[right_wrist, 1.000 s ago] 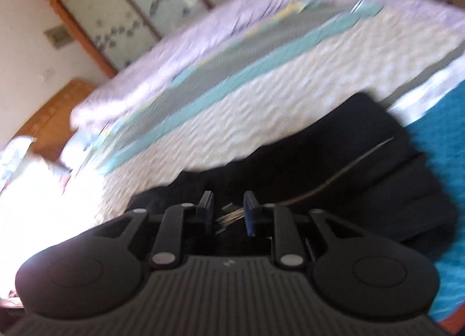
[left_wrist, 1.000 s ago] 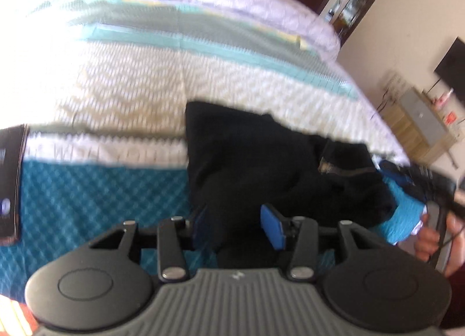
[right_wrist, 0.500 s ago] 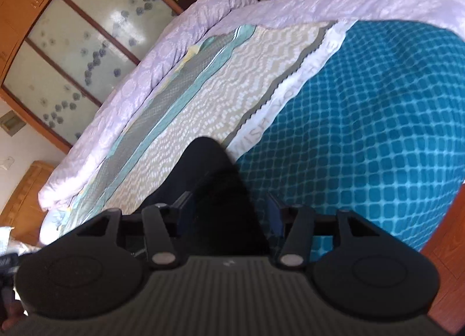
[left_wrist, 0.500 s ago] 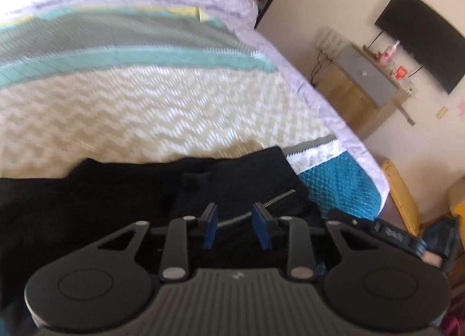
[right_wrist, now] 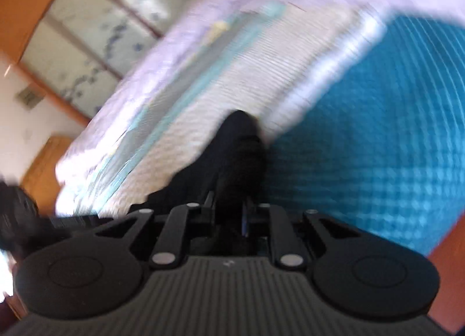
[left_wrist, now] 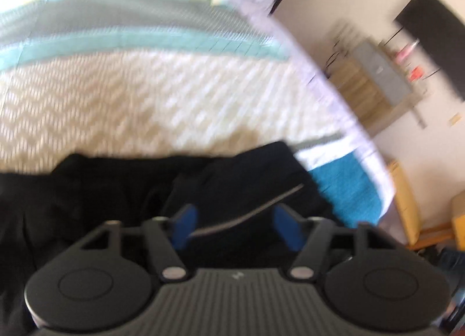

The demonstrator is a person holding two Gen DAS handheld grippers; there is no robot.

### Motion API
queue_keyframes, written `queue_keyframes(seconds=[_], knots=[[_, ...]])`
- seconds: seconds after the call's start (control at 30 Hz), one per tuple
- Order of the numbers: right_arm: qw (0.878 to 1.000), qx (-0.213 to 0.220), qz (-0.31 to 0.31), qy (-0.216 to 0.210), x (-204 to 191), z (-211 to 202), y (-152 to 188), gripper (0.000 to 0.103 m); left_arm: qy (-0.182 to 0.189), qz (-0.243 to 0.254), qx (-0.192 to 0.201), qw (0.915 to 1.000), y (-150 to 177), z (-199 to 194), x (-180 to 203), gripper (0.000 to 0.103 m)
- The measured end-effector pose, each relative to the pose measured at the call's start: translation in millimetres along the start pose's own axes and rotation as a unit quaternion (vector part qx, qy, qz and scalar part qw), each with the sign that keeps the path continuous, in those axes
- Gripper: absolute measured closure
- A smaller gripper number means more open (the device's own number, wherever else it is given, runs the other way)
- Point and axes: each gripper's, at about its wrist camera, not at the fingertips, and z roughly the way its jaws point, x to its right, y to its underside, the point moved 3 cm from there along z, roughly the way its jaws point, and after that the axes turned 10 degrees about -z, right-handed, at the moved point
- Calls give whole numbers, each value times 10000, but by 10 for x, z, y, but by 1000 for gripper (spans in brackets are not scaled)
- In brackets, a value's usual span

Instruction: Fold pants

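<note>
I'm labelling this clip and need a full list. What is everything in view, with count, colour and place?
pants: one pair, black, lying on the bed under both grippers
zip: one, silvery, on the pants between the left fingers
bedspread: one, cream zigzag with teal and grey bands, covering the bed
teal quilted patch: one, teal, near end of the bedspread
cabinet: one, light wood, by the far wall
screen: one, black, on the wall
wardrobe: one, wood-framed with patterned panels, behind the bed
left gripper: black with blue pads, jaws opening over the pants
right gripper: black, jaws closing with black cloth between them
</note>
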Motion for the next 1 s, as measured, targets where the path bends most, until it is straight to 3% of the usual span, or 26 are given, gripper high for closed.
queue_keyframes(seconds=[0.1,0.23,0.27,0.3,0.33,0.4,0.47,0.6,0.67,0.77,0.83,0.87,0.93,1.0], knots=[[9958,63,-917,54,-500,-26,67,85,108,286,-53,9995,-24,-93,193,23],[9855,76,-1693,-78,-1033,-20,241,85,-148,612,-277,9976,37,-30,240,13],[9829,70,-1833,-124,-1141,-11,285,85,-259,580,-278,9976,45,-9,194,26],[9801,52,-1977,-186,-1249,-1,335,85,-344,536,-253,9976,54,-20,120,65],[9770,26,-2116,-254,-1352,2,384,85,-329,453,-298,9980,56,-51,36,80],[9707,-47,-2375,-354,-1551,22,468,85,-260,122,-184,9994,28,-221,-162,87],[9651,-64,-2583,-418,-1732,62,500,85,-206,30,25,9998,12,-415,-360,88],[9609,-203,-2546,-1070,-2081,124,453,84,-338,-14,519,9981,49,-915,-751,88],[9553,-295,-2626,-1328,-2295,215,489,84,-465,-287,643,9964,66,-1076,-1042,87],[9473,-712,-2657,-1644,-2516,493,681,80,-790,-993,512,9906,162,-1065,-1627,84],[9418,-1340,-2518,-1776,-2521,771,917,67,-1107,-1475,250,9825,305,-864,-2028,67],[9391,-1609,-2496,-1729,-2480,881,1031,66,-1298,-1702,163,9767,392,-778,-2189,53],[9407,-1624,-2437,-1713,-2375,848,1091,66,-1142,-1834,408,9755,485,-814,-2263,48],[9417,-1455,-2367,-1895,-2280,655,936,63,-1110,-1718,580,9771,497,-933,-2198,44]])
